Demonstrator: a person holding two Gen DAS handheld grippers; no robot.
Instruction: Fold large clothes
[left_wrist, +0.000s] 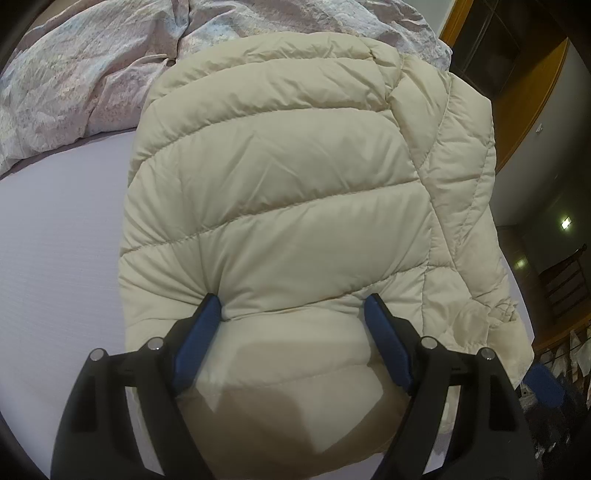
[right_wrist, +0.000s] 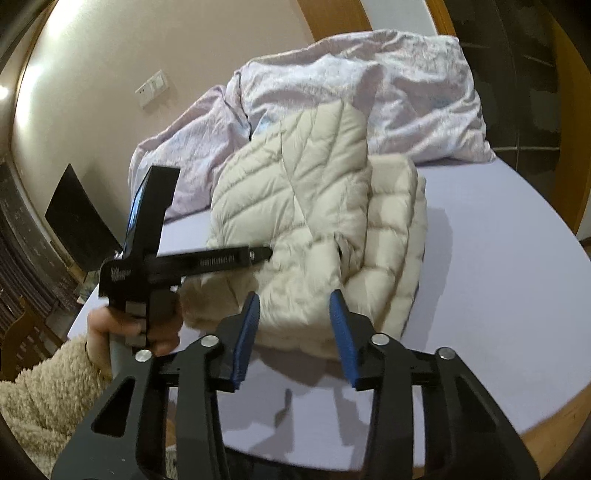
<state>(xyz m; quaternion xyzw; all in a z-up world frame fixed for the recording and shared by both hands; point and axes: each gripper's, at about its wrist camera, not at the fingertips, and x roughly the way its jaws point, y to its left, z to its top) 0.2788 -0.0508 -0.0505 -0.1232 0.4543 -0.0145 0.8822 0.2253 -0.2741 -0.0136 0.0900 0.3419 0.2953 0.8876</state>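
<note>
Left wrist view — left gripper (left_wrist: 293, 308) clamped on puffy jacket (left_wrist: 295, 177), fold's underside hidden.

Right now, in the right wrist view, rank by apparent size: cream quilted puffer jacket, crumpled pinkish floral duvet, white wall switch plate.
1. Crumpled pinkish floral duvet and cream quilted puffer jacket: look alike in area; the jacket lies nearer the camera, so unranked.
2. White wall switch plate: clearly smallest.
</note>
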